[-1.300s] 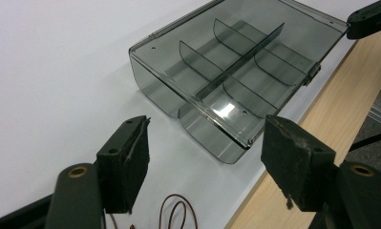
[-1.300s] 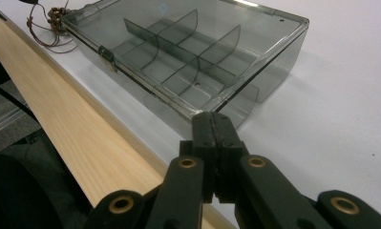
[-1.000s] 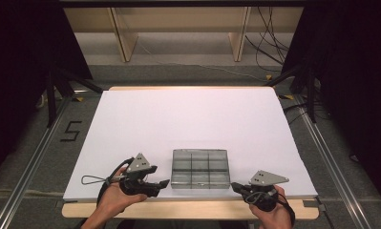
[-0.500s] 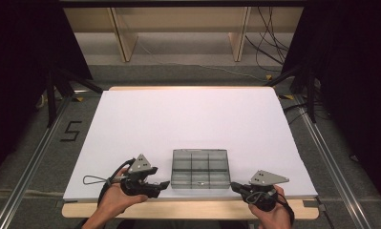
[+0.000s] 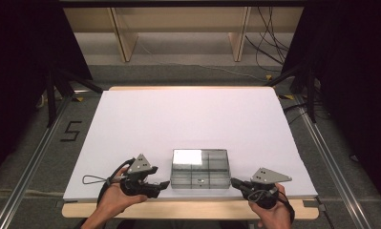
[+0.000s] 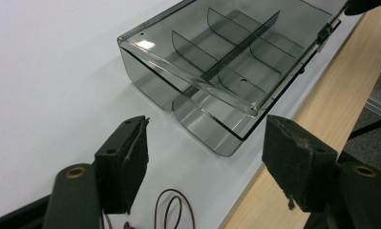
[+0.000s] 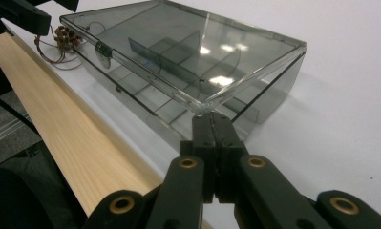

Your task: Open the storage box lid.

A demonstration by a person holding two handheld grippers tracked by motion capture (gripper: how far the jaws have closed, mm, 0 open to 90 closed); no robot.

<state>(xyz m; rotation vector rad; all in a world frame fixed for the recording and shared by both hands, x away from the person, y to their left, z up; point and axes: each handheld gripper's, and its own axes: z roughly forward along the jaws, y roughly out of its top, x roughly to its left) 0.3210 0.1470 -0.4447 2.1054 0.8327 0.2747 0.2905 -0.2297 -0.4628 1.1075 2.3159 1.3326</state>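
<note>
The left gripper [image 5: 165,185] is resting in the person's left hand [image 5: 112,199] at the near edge of the table, and in the left gripper view its two black jaws are standing wide apart with nothing between them. Its tips are pointing toward the left end of the smoky clear plastic compartment box [image 5: 200,168], just beside it but not touching. A small loop of thin brown wire [image 6: 171,212] is lying on the white sheet between the jaws, close to the gripper body. A black cable loop [image 5: 95,179] is trailing from this gripper out to the left.

The right gripper [image 5: 234,182] is sitting in the person's right hand [image 5: 269,215], and in the right gripper view its jaws [image 7: 212,138] are pressed together with no gap and nothing held between them. Its closed tips are sitting right at the near right corner of the box, just under the edge of the lid; whether they are actually touching it I cannot tell.

The box is lying near the front edge of the white table cover [image 5: 188,119], between the two grippers. Its hinged lid is lifting slightly at the front, as both gripper views are showing, and inner dividers are splitting it into compartments. A small latch [image 7: 101,48] is sitting on its front edge. The bare wooden table edge [image 5: 188,209] is running along in front of the box.
</note>
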